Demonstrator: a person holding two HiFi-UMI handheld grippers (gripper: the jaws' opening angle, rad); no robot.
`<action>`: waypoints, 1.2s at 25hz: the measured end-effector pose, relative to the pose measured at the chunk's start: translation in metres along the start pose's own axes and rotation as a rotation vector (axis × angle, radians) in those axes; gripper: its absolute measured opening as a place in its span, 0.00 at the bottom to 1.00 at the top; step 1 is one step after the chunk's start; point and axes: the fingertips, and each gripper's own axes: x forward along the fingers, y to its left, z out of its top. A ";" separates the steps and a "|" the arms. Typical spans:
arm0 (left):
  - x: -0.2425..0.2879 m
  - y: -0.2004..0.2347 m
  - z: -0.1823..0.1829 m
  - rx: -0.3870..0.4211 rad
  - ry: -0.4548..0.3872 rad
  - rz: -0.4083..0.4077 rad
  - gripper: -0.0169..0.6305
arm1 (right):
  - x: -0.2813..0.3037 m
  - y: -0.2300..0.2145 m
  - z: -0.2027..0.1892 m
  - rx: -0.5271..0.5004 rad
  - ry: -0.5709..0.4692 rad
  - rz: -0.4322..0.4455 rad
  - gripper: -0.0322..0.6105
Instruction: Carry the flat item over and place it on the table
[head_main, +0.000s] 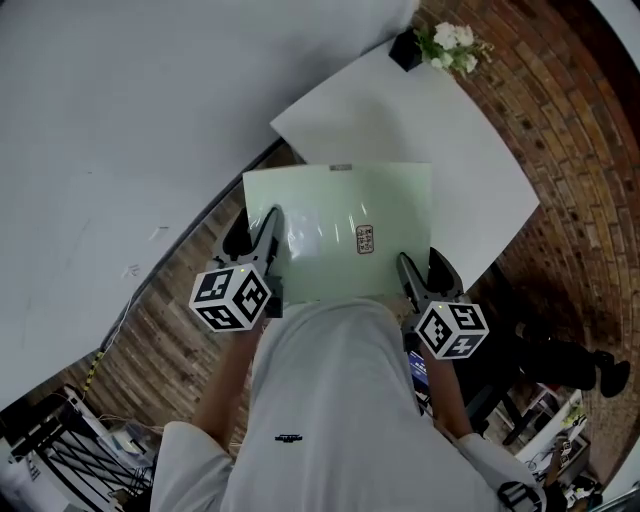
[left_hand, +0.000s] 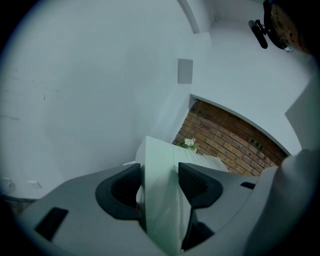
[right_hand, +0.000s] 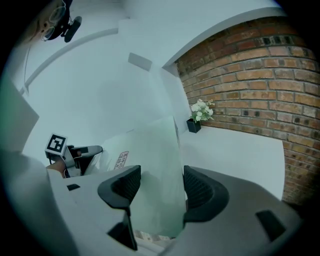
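A pale green flat sheet (head_main: 340, 225) with a small label is held level in front of the person, its far edge over the near part of the white table (head_main: 470, 150). My left gripper (head_main: 272, 240) is shut on the sheet's near left edge, and the sheet (left_hand: 162, 200) runs edge-on between its jaws. My right gripper (head_main: 408, 272) is shut on the near right edge, where the sheet (right_hand: 157, 175) passes between its pads. The left gripper (right_hand: 75, 152) also shows across the sheet in the right gripper view.
A small black pot of white flowers (head_main: 445, 45) stands at the table's far corner. A white wall (head_main: 120, 130) runs along the left. Brick-pattern floor (head_main: 580, 150) surrounds the table. Clutter and a black stand (head_main: 545, 400) sit at the lower right.
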 end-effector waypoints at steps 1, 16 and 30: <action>0.012 -0.005 0.005 0.004 0.000 0.004 0.41 | 0.007 -0.008 0.009 0.004 0.001 0.003 0.51; 0.131 -0.044 0.023 0.016 0.019 0.051 0.41 | 0.077 -0.098 0.076 0.006 0.009 0.022 0.51; 0.243 -0.047 -0.021 0.018 0.132 0.009 0.41 | 0.134 -0.179 0.059 0.077 0.041 -0.069 0.50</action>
